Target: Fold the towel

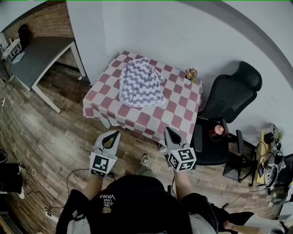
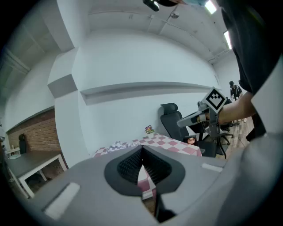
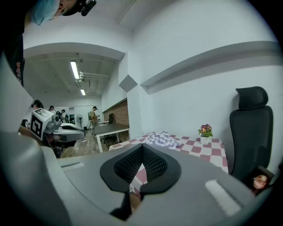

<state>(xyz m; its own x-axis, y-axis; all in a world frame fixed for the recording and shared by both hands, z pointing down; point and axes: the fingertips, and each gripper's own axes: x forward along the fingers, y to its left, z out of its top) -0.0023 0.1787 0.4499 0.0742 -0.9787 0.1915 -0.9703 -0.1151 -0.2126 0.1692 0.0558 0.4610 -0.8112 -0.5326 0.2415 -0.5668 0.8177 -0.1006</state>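
Left gripper, right gripper closed, towel rumpled, edges unclear

My head view is bright and even, soft indoor light with no hard shadows; I see only a faint shade on the wood floor by the near edge of the checked table. The fisheye bends the wall lines strongly and the corners go dark. In the right gripper view, ceiling strip lights glow far back on the left, slightly blown out, and the white wall reads a clean grey-white. In the left gripper view a strip light flares at the top right. Both gripper views sit inside a black round vignette, and the grey bodies of the left gripper and right gripper, close to the lens, look soft, while the room behind is sharper.
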